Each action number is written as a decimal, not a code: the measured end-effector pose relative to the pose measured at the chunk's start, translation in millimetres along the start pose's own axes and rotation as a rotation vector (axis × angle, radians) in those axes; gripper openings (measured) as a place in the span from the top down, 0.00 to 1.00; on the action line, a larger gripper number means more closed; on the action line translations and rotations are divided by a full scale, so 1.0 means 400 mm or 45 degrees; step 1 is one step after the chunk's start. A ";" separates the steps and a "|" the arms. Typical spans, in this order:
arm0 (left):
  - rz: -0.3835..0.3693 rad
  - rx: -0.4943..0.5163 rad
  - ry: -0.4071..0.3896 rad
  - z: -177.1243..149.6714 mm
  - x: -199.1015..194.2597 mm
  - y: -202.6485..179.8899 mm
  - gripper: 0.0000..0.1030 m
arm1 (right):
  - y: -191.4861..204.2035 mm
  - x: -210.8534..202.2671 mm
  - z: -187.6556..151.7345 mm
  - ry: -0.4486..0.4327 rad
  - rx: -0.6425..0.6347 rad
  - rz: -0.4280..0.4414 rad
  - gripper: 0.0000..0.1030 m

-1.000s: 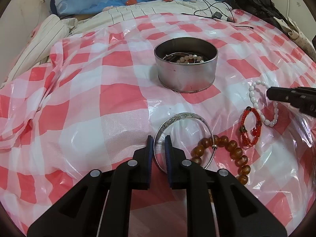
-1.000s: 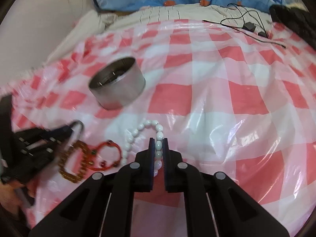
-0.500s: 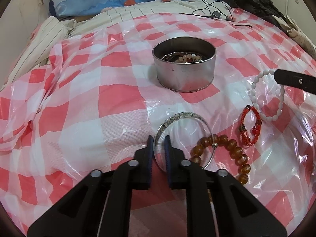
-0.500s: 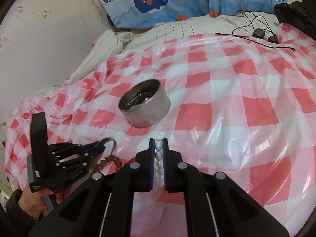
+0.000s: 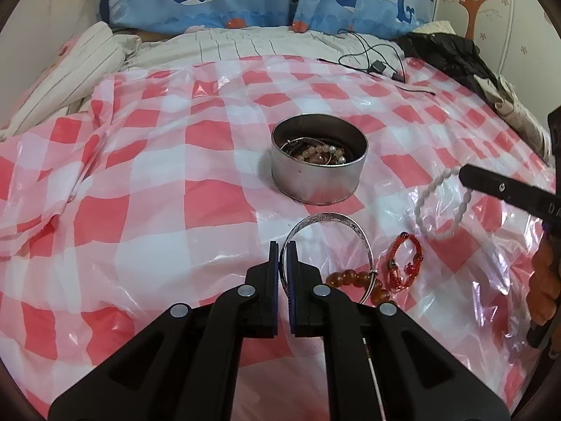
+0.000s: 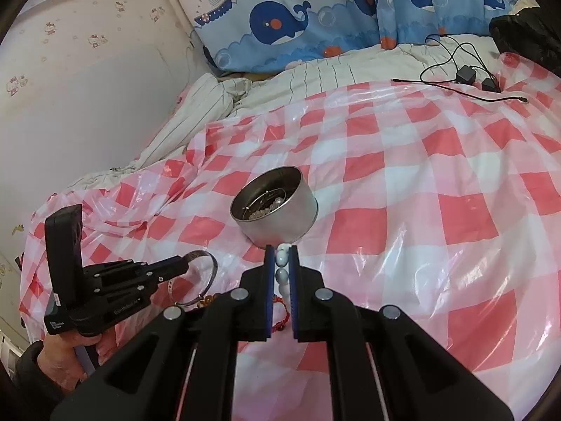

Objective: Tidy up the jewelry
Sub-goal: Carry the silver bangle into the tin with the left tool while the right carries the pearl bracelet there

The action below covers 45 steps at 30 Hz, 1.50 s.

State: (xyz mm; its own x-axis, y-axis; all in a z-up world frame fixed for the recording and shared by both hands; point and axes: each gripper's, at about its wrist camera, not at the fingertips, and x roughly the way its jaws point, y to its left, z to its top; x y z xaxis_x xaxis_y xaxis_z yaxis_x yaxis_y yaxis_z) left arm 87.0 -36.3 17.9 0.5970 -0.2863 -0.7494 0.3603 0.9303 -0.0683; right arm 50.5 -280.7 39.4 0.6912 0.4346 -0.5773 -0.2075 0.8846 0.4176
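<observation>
Jewelry: silver bangle point(image 5: 326, 242) just in front of tin point(image 5: 319, 161), pinched in closed left gripper point(image 5: 283, 263) | amber beads point(image 5: 354, 277), red cord bracelet point(image 5: 403, 263) loose front-right of tin | white bead bracelet point(image 5: 438, 207) right of tin, clamped in closed right gripper point(image 6: 282, 266) | risk: thin bangle twists out of pads; dangling loop snags tin rim.

Left hand-held gripper point(image 5: 283, 245) angled downward, jaws pinched nearly together; right hand-held gripper point(image 6: 281, 251) likewise clamped, tilted down less steeply.
</observation>
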 end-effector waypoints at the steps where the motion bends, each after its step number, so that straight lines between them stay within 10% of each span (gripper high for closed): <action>1: -0.005 -0.005 -0.003 0.000 -0.003 0.001 0.96 | 0.001 -0.001 0.000 -0.002 -0.001 0.003 0.92; 45: 0.035 0.030 -0.101 0.182 0.063 -0.015 0.96 | 0.041 0.059 0.193 -0.140 -0.049 0.149 0.92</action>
State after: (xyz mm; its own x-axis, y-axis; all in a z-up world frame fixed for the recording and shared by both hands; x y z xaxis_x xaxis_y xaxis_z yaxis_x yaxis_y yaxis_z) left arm 152.0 -65.9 47.5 0.6615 -0.2786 -0.6963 0.3592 0.9327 -0.0320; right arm 116.9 -268.8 86.6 0.7319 0.5158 -0.4452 -0.3159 0.8358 0.4490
